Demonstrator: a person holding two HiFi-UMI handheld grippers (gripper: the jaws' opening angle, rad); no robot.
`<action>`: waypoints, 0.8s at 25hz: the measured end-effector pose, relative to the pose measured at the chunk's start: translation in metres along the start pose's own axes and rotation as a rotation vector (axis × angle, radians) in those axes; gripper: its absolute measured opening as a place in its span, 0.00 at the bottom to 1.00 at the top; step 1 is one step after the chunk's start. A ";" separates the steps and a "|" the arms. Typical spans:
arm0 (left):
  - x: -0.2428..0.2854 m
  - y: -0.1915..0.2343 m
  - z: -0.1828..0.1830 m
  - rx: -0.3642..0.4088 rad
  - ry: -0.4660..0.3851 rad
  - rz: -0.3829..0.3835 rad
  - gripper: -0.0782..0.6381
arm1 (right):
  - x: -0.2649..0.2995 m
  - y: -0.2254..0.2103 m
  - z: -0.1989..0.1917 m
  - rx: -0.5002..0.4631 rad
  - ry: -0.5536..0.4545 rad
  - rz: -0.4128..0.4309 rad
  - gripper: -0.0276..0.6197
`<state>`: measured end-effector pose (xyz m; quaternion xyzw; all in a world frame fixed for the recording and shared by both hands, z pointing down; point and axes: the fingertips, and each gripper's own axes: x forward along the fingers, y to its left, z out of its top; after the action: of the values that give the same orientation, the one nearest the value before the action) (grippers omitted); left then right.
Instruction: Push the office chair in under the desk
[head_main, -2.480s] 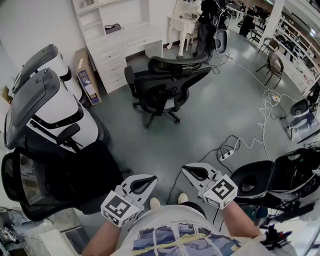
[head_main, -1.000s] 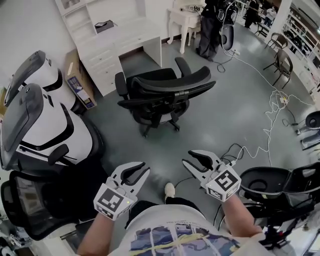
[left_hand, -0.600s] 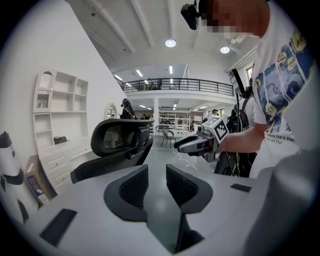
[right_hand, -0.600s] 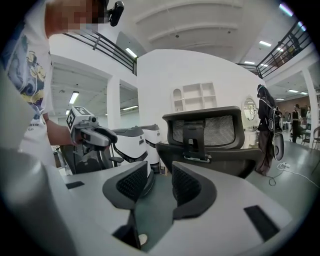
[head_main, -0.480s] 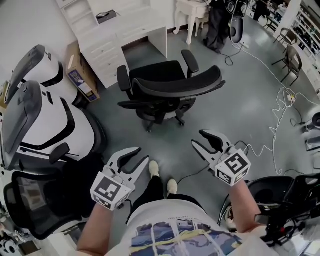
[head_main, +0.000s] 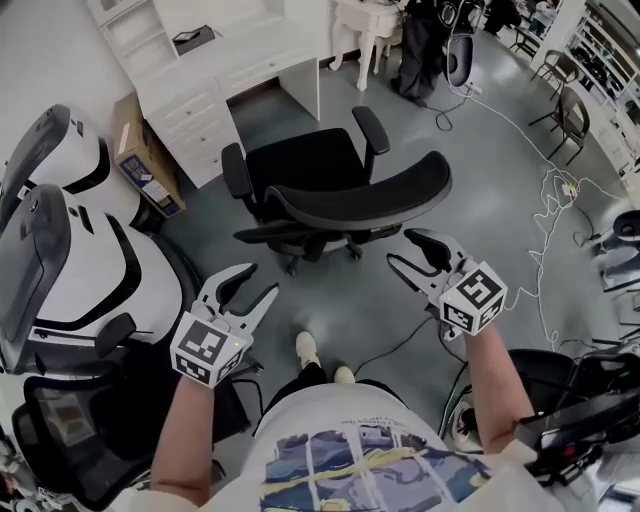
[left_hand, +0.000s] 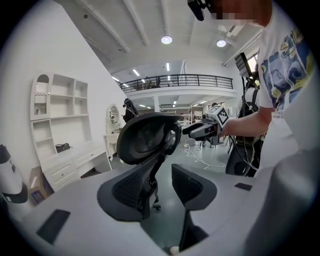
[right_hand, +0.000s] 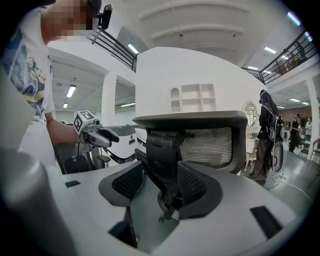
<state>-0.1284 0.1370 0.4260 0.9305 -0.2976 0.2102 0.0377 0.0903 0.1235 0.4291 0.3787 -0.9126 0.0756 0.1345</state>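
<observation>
The black office chair (head_main: 310, 165) stands on the grey floor, its seat facing the white desk (head_main: 250, 62) and its curved backrest top (head_main: 375, 192) toward me. My left gripper (head_main: 250, 285) hovers behind the chair's left rear, jaws opening, nothing between them. My right gripper (head_main: 403, 250) is just behind the backrest's right end, jaws also opening and empty. In the left gripper view the headrest (left_hand: 147, 137) rises beyond the left gripper (left_hand: 160, 185). In the right gripper view the chair's back spine (right_hand: 165, 150) lines up beyond the right gripper (right_hand: 162, 187); I cannot tell if it touches.
Large white-and-black chairs (head_main: 90, 260) crowd the left, with a black mesh chair (head_main: 60, 430) below them. A cardboard box (head_main: 140, 160) leans by the desk drawers. Cables (head_main: 530, 230) trail over the floor at right. Another black chair (head_main: 560, 380) sits at lower right. My feet (head_main: 320, 362) are below the chair.
I have stepped closer to the chair, which now fills the middle of the head view. Both grippers have risen toward its backrest and their jaws have spread wider.
</observation>
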 end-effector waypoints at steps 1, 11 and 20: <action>0.002 0.009 -0.001 0.004 0.005 0.001 0.36 | 0.004 -0.002 0.001 -0.002 0.001 0.006 0.41; 0.033 0.055 -0.015 0.058 0.055 -0.045 0.41 | 0.027 -0.001 0.005 -0.025 0.033 0.112 0.43; 0.070 0.070 -0.027 0.142 0.126 -0.114 0.43 | 0.038 0.004 0.002 -0.050 0.074 0.199 0.40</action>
<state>-0.1267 0.0470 0.4762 0.9312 -0.2254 0.2865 0.0025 0.0613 0.1000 0.4383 0.2795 -0.9417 0.0799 0.1693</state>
